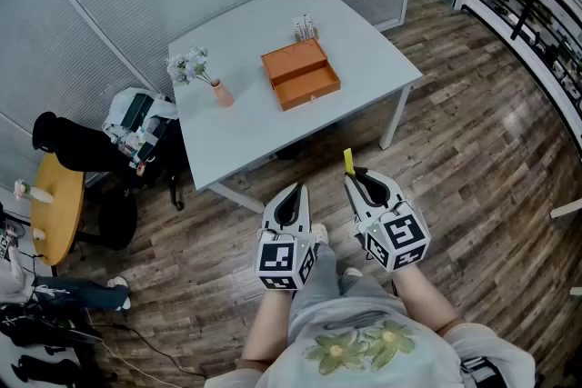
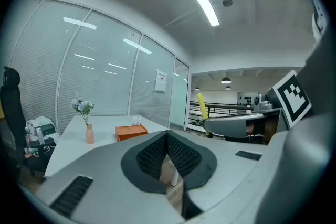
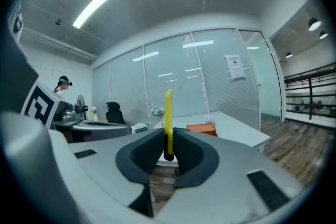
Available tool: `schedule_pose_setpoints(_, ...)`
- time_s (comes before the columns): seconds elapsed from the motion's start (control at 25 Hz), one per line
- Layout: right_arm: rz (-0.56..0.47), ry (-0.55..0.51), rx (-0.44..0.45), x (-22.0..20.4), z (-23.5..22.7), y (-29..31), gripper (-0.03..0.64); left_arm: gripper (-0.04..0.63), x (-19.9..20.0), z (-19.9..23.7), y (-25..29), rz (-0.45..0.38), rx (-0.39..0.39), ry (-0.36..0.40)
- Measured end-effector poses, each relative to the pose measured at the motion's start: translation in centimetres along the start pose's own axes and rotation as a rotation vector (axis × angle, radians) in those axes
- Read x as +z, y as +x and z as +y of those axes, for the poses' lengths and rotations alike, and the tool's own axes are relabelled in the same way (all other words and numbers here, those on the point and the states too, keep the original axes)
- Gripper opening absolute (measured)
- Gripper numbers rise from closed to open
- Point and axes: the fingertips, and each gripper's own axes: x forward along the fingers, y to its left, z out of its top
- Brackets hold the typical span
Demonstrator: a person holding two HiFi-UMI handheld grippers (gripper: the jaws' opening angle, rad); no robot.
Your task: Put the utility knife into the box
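Right gripper view showed the right gripper (image 3: pixel 168 136) with its jaws clamped on the yellow utility knife (image 3: pixel 168 110), which stuck up past the tips. The left gripper (image 2: pixel 167 135) had its jaws pressed together with nothing between them. Both grippers hung over the wooden floor (image 1: pixel 473 132), well apart from the orange box (image 1: pixel 301 74) on the white table (image 1: pixel 364 41).

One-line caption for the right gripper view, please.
Right gripper shut on a yellow utility knife, facing the white table bearing the orange box.
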Motion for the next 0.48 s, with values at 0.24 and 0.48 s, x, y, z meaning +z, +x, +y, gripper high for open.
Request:
schedule_pose_setpoints(0.24, 0.002, 0.004, -0.007, 0.9, -0.4, 4.9, 0.058, 0.003, 1.3, 3.9, 3.1, -0.006, -0.013, 0.012)
schedule_pose_setpoints(0.48, 0.007, -0.001, -0.031, 2.1, -2.5, 11.6, 0.058, 0.003, 2.8, 8.4, 8.5, -0.011, -0.043, 0.023)
